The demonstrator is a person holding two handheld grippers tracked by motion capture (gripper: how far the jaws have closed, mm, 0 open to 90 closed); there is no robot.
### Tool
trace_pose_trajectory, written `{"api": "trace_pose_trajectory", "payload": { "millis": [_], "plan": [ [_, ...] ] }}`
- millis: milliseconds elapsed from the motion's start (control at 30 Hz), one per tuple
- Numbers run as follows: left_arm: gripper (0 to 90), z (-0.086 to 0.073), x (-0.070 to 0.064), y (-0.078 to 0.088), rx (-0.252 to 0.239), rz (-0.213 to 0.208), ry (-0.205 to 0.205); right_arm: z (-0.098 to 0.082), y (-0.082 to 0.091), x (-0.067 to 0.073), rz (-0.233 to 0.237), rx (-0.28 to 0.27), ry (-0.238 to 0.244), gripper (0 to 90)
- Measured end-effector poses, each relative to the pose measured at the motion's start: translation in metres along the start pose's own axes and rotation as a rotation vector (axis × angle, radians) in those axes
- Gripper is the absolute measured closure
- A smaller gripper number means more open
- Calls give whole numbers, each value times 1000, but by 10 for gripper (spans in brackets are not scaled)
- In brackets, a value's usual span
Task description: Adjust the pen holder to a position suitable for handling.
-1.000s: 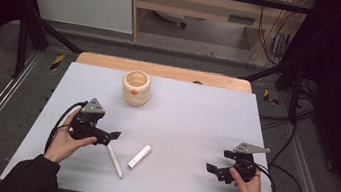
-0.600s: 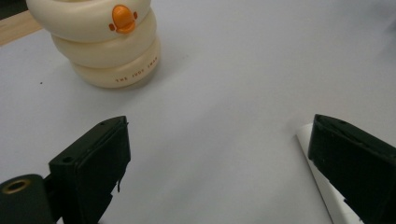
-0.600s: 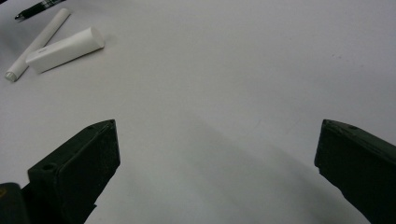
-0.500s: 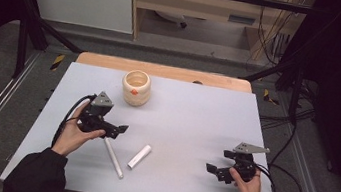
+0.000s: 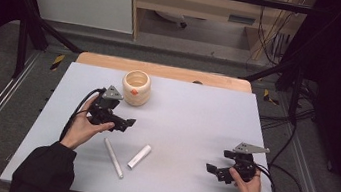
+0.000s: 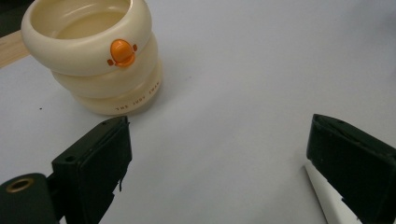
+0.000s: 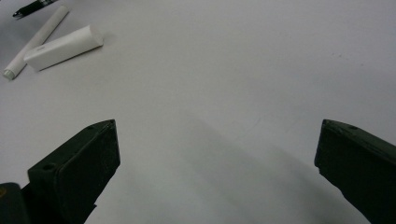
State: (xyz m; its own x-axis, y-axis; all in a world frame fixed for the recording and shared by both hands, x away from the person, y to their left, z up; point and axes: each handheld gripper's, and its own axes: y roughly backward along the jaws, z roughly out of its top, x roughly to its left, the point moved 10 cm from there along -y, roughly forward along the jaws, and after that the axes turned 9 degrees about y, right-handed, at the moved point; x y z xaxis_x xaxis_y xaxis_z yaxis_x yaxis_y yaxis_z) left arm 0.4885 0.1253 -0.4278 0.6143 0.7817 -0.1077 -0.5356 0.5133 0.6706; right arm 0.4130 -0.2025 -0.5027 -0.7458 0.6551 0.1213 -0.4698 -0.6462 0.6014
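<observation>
Left tool (image 5: 127, 122) has moved up and away from the person over the last second, from beside the long white plastic tube (image 5: 113, 157) toward the cream ringed ceramic cup with the orange duck mark (image 5: 136, 87); its jaws are spread wide and carry nothing. In the left gripper view the cup (image 6: 95, 56) sits upright ahead-left of the jaws, and the tube's tip (image 6: 322, 196) peeks past the right jaw. So no pick yet: tube and short white cap piece (image 5: 139, 156) lie where they were on the grey table (image 5: 197, 110), close together but apart. Right tool (image 5: 214, 171) hasn't budged, parked at the near right, jaws released, empty. My read: left hand is repositioning or lining up, the grasp is to come.
</observation>
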Motion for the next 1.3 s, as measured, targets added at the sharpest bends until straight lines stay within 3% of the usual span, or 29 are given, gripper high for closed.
{"api": "trace_pose_trajectory", "payload": {
  "millis": [1300],
  "plan": [
    [146,52,12,-36,16,56,-2,-1,-1,0,-1,10,8,7]
  ]
}}
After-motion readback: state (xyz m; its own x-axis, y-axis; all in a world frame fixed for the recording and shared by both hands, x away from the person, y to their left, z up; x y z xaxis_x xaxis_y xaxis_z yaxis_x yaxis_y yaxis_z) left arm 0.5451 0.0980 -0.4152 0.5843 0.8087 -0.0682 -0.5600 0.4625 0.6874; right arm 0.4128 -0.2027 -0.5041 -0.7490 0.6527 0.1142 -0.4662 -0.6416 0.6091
